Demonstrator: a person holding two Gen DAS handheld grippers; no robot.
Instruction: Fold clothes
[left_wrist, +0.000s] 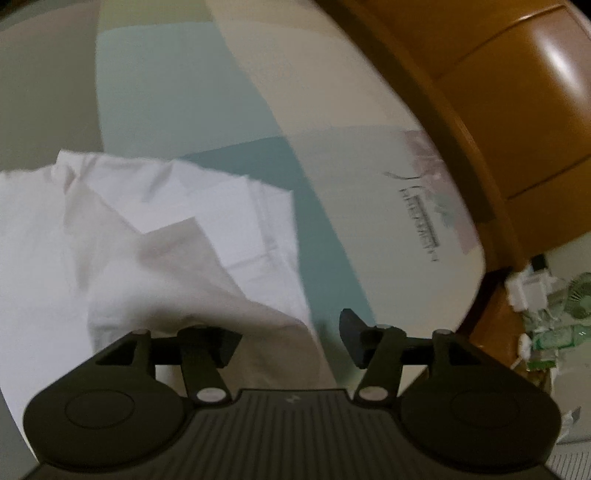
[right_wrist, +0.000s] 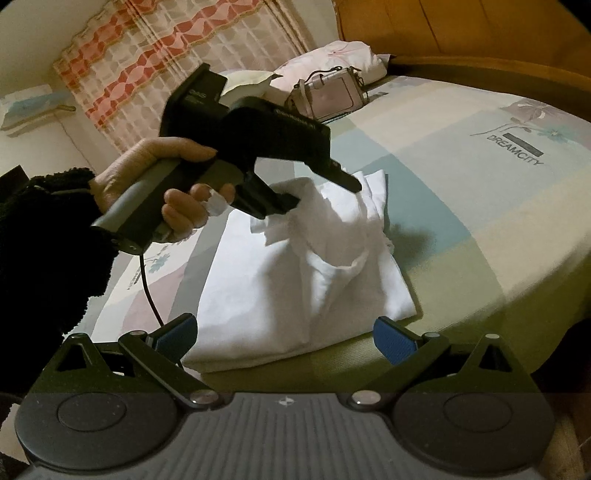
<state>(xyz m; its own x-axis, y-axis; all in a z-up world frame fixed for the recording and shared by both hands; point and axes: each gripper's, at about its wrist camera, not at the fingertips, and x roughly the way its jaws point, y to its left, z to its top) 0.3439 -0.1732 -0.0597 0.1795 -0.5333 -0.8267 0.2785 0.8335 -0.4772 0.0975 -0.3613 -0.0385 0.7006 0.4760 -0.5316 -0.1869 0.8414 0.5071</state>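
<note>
White cotton garment (right_wrist: 295, 280) lies part-folded near the bed's (right_wrist: 480, 229) foot edge. Left tool (right_wrist: 325, 192) and right tool (right_wrist: 284, 338) spread, nothing gripped (layers loose); stacked folds could be dragged apart by a snag.

A pale handbag (right_wrist: 327, 94) sits on the patchwork bedsheet (right_wrist: 461, 206) near a floral pillow (right_wrist: 332, 55). A red-and-white curtain (right_wrist: 166, 55) hangs behind the bed. Beside the wooden bed frame (left_wrist: 517, 110) stands a small green fan (left_wrist: 578, 297).
</note>
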